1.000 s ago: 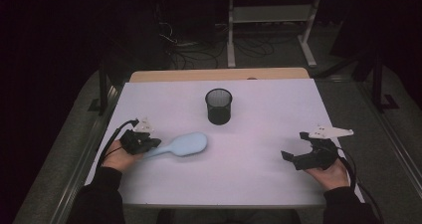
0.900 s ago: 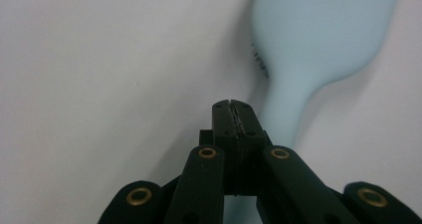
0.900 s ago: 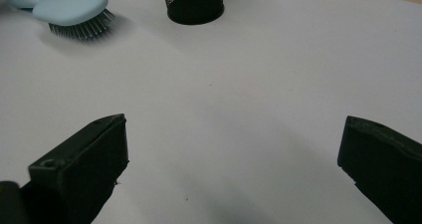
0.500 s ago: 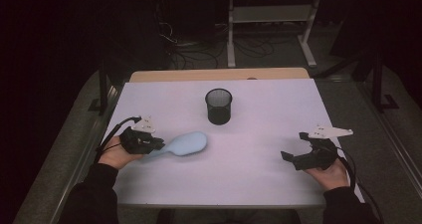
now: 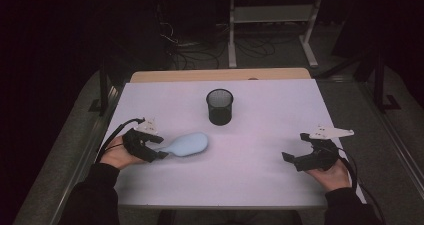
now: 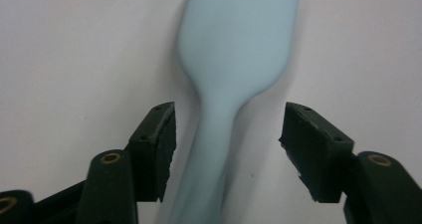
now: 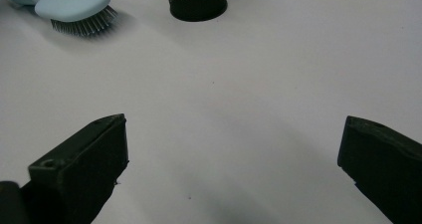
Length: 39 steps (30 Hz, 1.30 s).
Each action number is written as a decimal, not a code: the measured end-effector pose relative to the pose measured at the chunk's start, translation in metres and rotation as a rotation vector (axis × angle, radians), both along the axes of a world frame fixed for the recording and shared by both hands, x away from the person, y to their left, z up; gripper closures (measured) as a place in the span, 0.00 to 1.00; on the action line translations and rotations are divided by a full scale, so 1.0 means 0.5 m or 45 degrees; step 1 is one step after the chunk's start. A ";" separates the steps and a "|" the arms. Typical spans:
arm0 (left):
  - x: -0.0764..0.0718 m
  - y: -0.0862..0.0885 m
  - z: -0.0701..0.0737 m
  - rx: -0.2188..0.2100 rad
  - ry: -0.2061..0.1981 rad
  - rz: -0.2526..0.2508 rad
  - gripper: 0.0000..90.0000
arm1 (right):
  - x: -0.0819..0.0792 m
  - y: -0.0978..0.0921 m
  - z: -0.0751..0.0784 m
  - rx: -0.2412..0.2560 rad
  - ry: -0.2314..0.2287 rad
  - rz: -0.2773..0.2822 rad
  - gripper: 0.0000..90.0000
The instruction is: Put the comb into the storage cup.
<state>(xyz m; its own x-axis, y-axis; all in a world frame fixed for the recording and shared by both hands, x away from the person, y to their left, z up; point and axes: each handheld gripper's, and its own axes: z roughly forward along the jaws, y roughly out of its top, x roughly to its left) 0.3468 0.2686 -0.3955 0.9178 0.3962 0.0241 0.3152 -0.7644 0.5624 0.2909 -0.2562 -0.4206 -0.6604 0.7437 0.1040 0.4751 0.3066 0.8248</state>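
Note:
A light blue hairbrush [image 5: 187, 144] lies bristles down on the white table [image 5: 260, 180], left of centre, with its handle pointing left. My left gripper [image 5: 159, 147] is open, one jaw on each side of the handle. In the left gripper view the handle [image 6: 214, 134] runs up between the jaws of the left gripper [image 6: 226, 134], with a gap on both sides. My right gripper [image 5: 294, 146] rests open near the table's right front, holding nothing. The right gripper view shows the right gripper [image 7: 234, 149] over bare table, and the hairbrush [image 7: 74, 5] far off.
A black mesh cup [image 5: 219, 106] stands upright at the table's middle back, also seen as the cup [image 7: 196, 0] in the right gripper view. Behind the table a wooden strip [image 5: 220, 75] borders it, with cables and a metal frame on the dark floor beyond.
My left hand has shifted slightly at the brush's handle. The brush, the cup and my right gripper have stayed where they were.

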 end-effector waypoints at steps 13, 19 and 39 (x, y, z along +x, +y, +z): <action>0.016 -0.006 -0.018 0.059 0.028 -0.020 0.32 | 0.000 0.000 0.000 -0.003 0.001 0.003 0.00; 0.023 -0.010 -0.030 0.088 0.051 -0.028 0.36 | 0.001 0.000 -0.001 -0.005 0.003 0.006 0.00; 0.032 -0.044 -0.041 0.205 0.077 -0.127 0.60 | 0.003 0.004 -0.004 -0.019 0.006 0.009 0.00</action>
<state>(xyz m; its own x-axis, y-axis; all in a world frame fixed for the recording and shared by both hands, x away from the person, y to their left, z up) 0.3631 0.2464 -0.4158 0.9541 0.2985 0.0236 0.2627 -0.8723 0.4125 0.2924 -0.2543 -0.4227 -0.6653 0.7404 0.0959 0.4765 0.3221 0.8181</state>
